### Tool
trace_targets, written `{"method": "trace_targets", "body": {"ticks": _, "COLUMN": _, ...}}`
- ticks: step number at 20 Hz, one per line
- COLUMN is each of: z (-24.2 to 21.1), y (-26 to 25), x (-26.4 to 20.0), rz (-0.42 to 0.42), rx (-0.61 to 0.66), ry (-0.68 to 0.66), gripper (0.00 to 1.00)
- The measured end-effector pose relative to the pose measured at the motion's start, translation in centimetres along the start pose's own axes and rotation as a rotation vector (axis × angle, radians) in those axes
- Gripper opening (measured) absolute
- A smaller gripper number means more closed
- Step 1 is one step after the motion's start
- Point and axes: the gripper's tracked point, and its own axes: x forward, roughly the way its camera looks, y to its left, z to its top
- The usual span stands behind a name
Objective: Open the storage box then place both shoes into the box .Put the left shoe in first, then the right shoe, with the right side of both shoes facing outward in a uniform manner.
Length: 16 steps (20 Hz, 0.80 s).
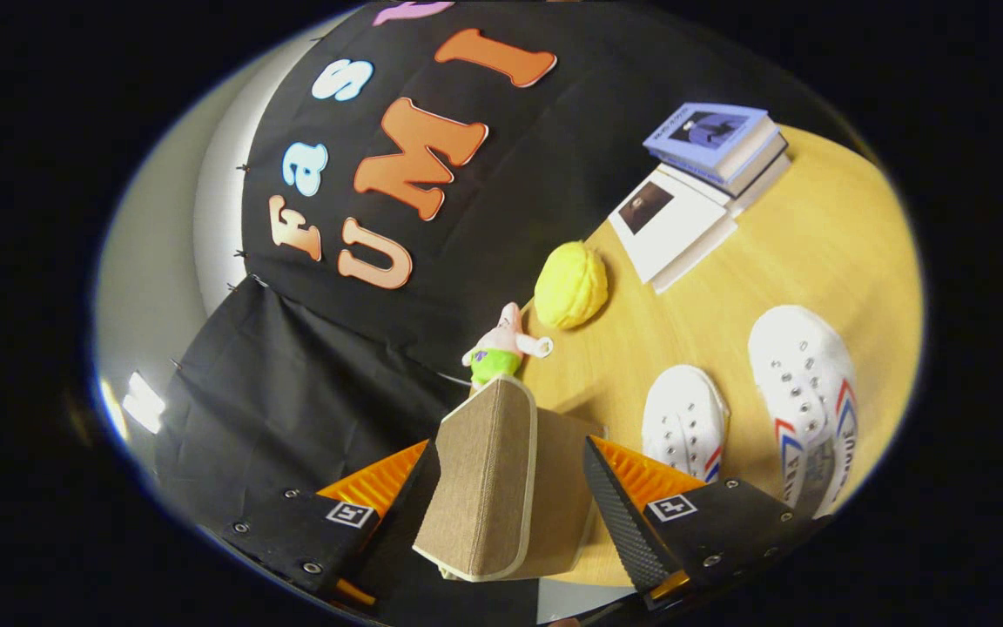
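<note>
Your gripper (510, 483) is tilted hard, so the table (780, 261) runs up the far side of the view. The fingers stand apart, jaws released. Between them sits the box (488, 488), a tan fabric one with pale piping along its edges. Its lid (480, 475) is lifted and stands on edge, nearly upright, in the gap. Neither finger clearly presses on it. One finger (393, 496) lies close against the lid's face; whether it touches you cannot tell from here. The other finger (619, 514) stands just clear of the box's side.

Two white shoes lie on the table beyond that second finger, outside the box, toes pointing away from you. The near shoe (684, 422) is just ahead of the fingertip. The far shoe (802, 383) lies beside it, a little apart, with red and blue stripes down its side. Both show rows of eyelets; laces not made out.

Just past the top edge of the lid stands a small pink plush (506, 348) with a green middle. Beyond it, a yellow ball (571, 286), ridged, resting on the table at the foot of the black cloth. Farther back, a stack of books (710, 165): a blue one on top, a white one lowest, fanned out.
</note>
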Motion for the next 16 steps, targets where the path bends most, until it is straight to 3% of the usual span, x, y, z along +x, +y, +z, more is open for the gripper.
{"method": "trace_targets", "body": {"ticks": 5, "z": -3.1, "y": 0.1, "x": 2.4, "rz": 0.142, "rx": 0.136, "ry": 0.16, "gripper": 0.98}}
{"method": "trace_targets", "body": {"ticks": 11, "z": -6.8, "y": -0.2, "x": 4.8, "rz": 0.202, "rx": 0.136, "ry": 0.332, "gripper": 0.98}}
{"method": "trace_targets", "body": {"ticks": 16, "z": -8.2, "y": 1.1, "x": 5.9, "rz": 0.277, "rx": 0.165, "ry": 0.39, "gripper": 0.97}}
